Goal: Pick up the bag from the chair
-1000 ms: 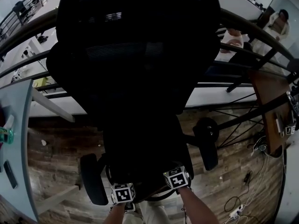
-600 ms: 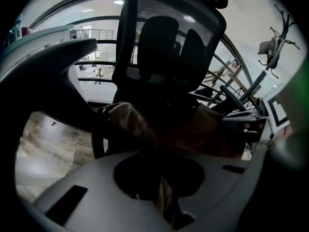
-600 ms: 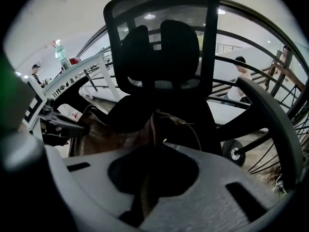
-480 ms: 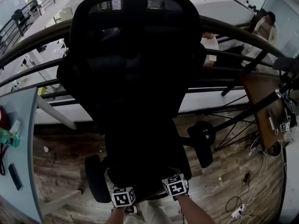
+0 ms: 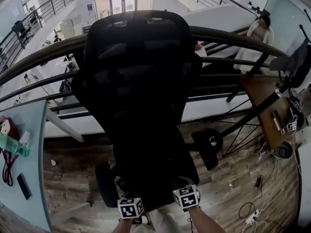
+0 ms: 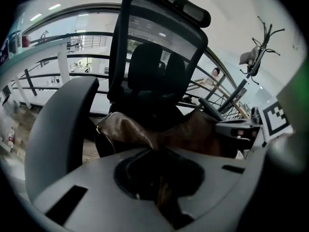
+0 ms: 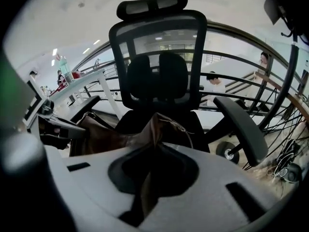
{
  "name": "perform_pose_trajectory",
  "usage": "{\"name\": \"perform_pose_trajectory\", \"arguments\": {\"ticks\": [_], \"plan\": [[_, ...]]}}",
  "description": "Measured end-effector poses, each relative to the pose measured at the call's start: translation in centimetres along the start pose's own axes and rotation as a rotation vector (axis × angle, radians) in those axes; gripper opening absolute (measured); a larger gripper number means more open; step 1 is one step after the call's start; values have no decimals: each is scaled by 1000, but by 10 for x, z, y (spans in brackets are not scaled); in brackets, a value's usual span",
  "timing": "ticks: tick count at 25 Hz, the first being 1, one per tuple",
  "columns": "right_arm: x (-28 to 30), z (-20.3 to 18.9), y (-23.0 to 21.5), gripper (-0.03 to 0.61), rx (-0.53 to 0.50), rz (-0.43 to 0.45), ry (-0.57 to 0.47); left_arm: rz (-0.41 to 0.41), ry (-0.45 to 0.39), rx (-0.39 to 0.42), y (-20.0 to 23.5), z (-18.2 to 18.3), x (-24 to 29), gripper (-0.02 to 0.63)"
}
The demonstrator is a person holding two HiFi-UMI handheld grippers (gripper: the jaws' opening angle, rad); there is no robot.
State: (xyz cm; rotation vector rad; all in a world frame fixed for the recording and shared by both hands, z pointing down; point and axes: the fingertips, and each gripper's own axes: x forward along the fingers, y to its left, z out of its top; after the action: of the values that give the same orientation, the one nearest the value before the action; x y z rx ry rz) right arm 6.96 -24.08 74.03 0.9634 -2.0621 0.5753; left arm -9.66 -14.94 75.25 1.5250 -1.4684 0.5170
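A brown leather bag (image 6: pixel 193 132) hangs in front of the black office chair (image 5: pixel 141 81), just over its seat. My left gripper (image 6: pixel 161 192) is shut on a fold of the bag's leather at one end. At the other end my right gripper (image 7: pixel 147 187) has just closed its jaws on the bag (image 7: pixel 104 132), and a pinch of leather runs up between them. In the head view both grippers, left (image 5: pixel 131 202) and right (image 5: pixel 184 191), sit side by side at the seat's front edge. There the bag is lost in the dark.
The chair's armrests (image 5: pixel 206 147) flank the grippers. A pale desk (image 5: pixel 34 178) at the left holds a green bottle (image 5: pixel 12 144) and a phone (image 5: pixel 24 186). A wooden table (image 5: pixel 265 110) and floor cables (image 5: pixel 252 212) lie right. A railing (image 5: pixel 233 38) runs behind the chair.
The head view has lifted, so the chair looks smaller and more of the room beyond it shows. Both marker cubes have slid slightly lower in the picture, still side by side.
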Motion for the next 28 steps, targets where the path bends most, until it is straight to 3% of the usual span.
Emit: {"name": "perform_pose_trajectory", "arguments": {"ticks": [28], "plan": [[-182,20,48,15,86,-112,-242,-180,-128,66,-51,9,-153,12]]}}
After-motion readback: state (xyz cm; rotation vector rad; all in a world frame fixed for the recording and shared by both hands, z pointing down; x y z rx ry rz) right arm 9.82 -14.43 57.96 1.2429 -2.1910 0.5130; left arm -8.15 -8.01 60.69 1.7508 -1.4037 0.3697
